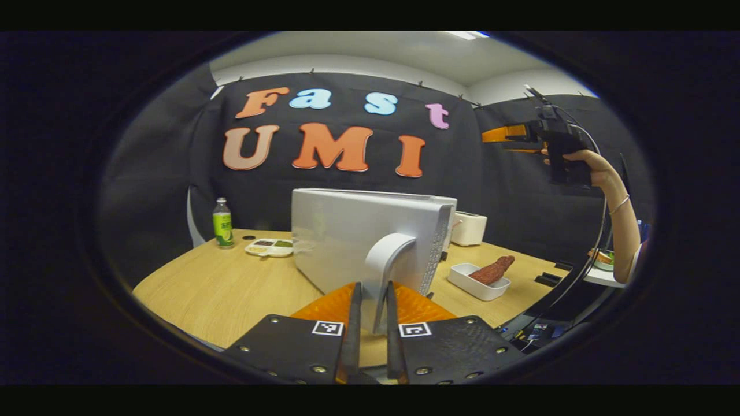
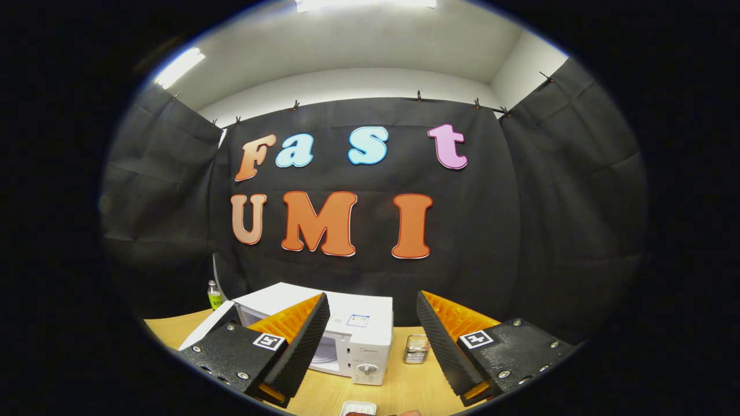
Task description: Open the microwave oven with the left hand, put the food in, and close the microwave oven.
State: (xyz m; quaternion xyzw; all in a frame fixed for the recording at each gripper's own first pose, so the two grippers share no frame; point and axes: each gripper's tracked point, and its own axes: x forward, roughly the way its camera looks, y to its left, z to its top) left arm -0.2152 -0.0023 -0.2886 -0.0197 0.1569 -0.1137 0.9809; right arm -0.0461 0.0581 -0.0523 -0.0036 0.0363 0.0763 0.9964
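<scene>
Left gripper view: the left tool is clamped narrow on the door handle of the one microwave, door swung open. One white tray of food sits on the counter, beside one bottle. The right tool, held high, gapes wide.

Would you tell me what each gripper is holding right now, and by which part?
The left gripper clamps the open microwave door by its curved handle. The right gripper is open, holding nothing.

microwave cavity seemingly hidden behind its open door.
</scene>
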